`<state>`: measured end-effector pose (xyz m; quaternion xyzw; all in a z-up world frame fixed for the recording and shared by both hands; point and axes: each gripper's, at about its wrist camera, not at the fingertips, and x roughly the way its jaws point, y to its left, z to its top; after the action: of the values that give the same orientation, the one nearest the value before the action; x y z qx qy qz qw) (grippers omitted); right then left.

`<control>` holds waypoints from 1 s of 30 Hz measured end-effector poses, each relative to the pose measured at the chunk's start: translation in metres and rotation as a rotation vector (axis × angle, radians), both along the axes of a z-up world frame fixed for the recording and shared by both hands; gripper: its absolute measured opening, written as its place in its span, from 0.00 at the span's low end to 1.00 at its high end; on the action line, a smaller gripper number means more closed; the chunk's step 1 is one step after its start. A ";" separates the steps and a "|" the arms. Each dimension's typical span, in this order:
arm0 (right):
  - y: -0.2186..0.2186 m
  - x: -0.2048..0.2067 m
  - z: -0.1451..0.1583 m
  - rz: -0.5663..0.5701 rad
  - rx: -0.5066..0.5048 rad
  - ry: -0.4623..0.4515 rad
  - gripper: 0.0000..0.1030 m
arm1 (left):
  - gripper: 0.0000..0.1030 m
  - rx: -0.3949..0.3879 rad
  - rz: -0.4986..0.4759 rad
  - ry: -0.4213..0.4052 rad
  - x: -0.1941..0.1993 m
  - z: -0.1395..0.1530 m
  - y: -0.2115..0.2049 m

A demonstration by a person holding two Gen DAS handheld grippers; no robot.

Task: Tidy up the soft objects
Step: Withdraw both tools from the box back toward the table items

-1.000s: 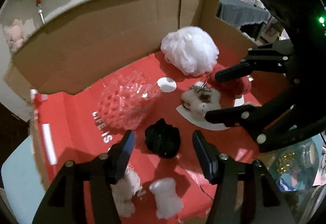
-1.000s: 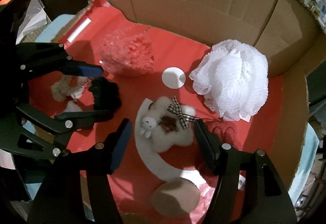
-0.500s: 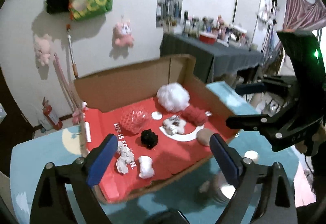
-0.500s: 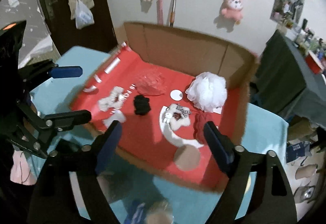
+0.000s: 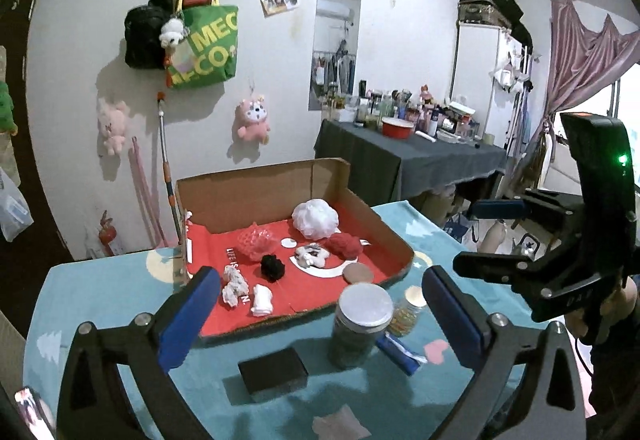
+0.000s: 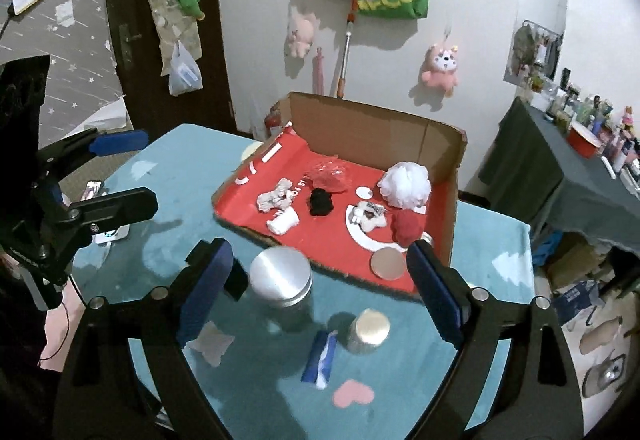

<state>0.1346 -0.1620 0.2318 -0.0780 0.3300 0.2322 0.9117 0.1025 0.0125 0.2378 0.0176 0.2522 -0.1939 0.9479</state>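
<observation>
From the left wrist view, the left gripper [image 5: 320, 304] hangs back over the teal counter [image 5: 100, 304], its fingers [image 5: 192, 312] having just been opening to their widest, with nothing between them. The soft things all lie ahead and below in the cardboard box [image 5: 280, 184]: white puff [image 5: 315, 219], red mesh ball [image 5: 256, 242], black pom-pom [image 5: 273, 267], red yarn ball [image 5: 344, 245], small plush [image 5: 311, 255], two white scraps [image 5: 234, 285] nearest. A jar [image 5: 362, 324] stands between fingers and box. Over to the right wrist view: the right gripper [image 6: 320, 288] has also just been opening, wide and holding nothing. The box [image 6: 376, 128] sits ahead, its long axis running left to right across the view. My guess: the red yarn ball [image 6: 408, 226] and plush [image 6: 370, 215] fall to the right side, the scraps [image 6: 274, 198] to the left gripper [image 6: 120, 176].
</observation>
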 end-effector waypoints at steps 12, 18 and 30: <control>-0.015 -0.093 -0.030 -0.125 0.048 -0.159 0.89 | 1.00 -0.034 0.058 -0.067 -0.070 -0.060 -0.015; -0.017 -0.115 -0.072 -0.234 0.055 -0.174 0.89 | 1.00 -0.054 0.130 -0.066 -0.079 -0.096 -0.021; -0.022 -0.126 -0.136 -0.348 0.053 -0.190 0.89 | 1.00 -0.038 0.179 -0.027 -0.078 -0.142 -0.022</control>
<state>0.0082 -0.1841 0.0954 -0.0176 0.2446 0.0713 0.9668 0.0246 -0.0096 0.0957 -0.0203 0.2361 -0.1130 0.9649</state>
